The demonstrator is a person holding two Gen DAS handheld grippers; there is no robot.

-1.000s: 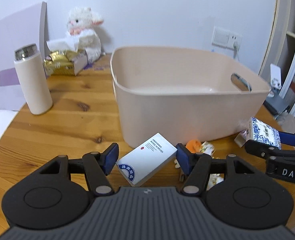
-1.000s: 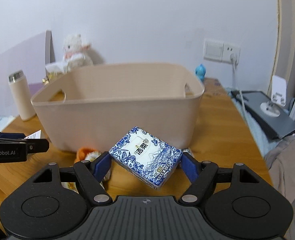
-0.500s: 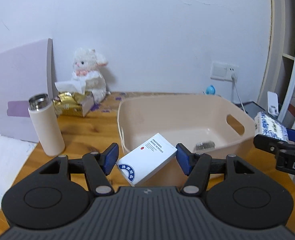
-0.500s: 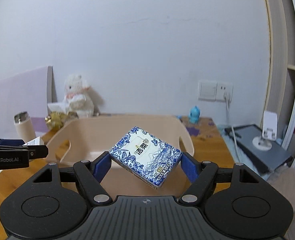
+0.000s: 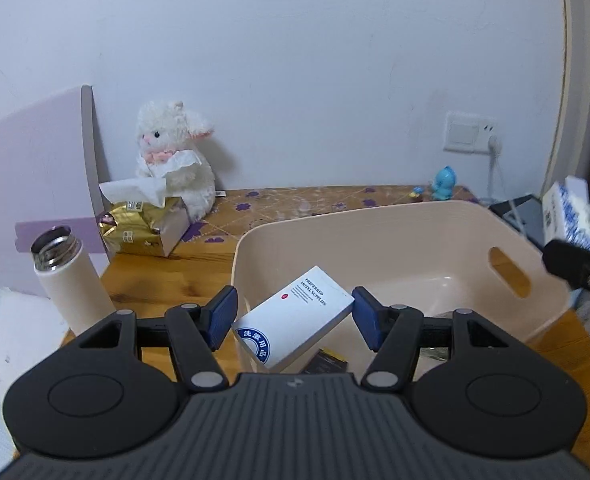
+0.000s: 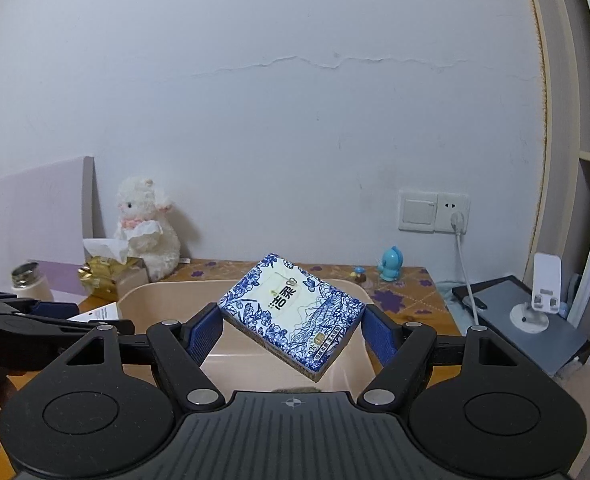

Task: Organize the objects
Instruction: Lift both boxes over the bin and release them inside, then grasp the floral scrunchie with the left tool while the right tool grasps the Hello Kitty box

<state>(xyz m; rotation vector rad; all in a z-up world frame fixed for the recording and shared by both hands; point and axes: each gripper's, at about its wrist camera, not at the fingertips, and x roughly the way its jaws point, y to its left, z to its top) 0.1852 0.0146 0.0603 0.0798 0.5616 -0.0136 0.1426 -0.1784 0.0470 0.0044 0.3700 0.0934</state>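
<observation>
At frame centre, the left gripper (image 5: pixel 293 316) clamps a white box (image 5: pixel 295 316) over the bin (image 5: pixel 415 220); the right gripper (image 6: pixel 291 334) clamps a blue tissue pack (image 6: pixel 291 312), apparently above the bin too. Lower each before releasing, clear of the rim.

A white box (image 5: pixel 295 314) is clamped tilted between the blue fingers (image 5: pixel 223 316) of the left gripper (image 5: pixel 293 317), held above the beige bin (image 5: pixel 395 236). On the bench (image 5: pixel 175 276), an open flask (image 5: pixel 69 280) stands left of the bin. The right gripper (image 5: pixel 583 270) is seen at the right edge with a blue-patterned pack (image 5: pixel 571 216).
</observation>
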